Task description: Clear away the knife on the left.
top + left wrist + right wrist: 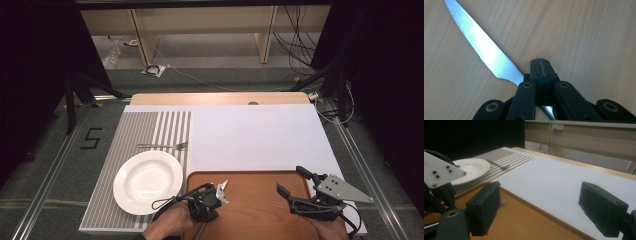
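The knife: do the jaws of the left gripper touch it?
Touching. In the left gripper view, the left gripper has its jaws closed on the knife, whose blade sticks out beside them.

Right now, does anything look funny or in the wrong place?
Nothing is spilled or broken. The fork lies crosswise above the plate on the striped mat, not beside it. The left gripper holds the knife over the wooden tray.

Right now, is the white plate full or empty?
Empty. The white plate on the striped placemat shows a bare white bowl in the high view; the fork lies beyond it, on the placemat.
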